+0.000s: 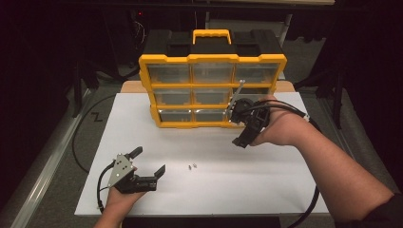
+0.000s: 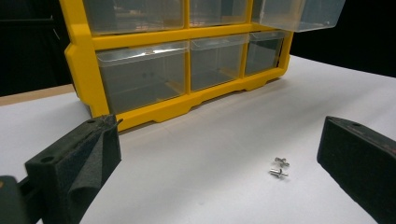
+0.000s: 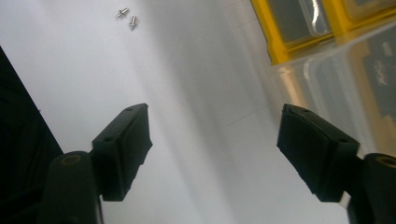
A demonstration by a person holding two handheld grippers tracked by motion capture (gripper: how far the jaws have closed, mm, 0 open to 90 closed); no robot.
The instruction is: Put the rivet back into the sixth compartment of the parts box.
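While my left gripper (image 1: 151, 161) rests low near the front left corner of the white bench (image 1: 266, 180), its jaws stand wide apart with nothing between them, pointing toward the middle of the board. Two small metal screws (image 1: 192, 166) lie side by side on the bare surface just beyond those jaws, a little toward the front of centre; in the left gripper view they sit close to the inner side of one jaw, not touching it.

At the back edge of the bench stands the yellow drawer cabinet (image 1: 164, 61), with a black top and clear plastic drawers in three rows. One clear drawer (image 2: 299, 14) at its right end is pulled out past the frame.

My right gripper (image 1: 240, 121) hangs in front of the cabinet's lower right corner, well apart from the screws. Its jaws are spread wide and hold nothing; the right gripper view shows bare white board between them, the screws far off, and the clear drawer just beside one jaw. I cannot tell whether that jaw touches the drawer
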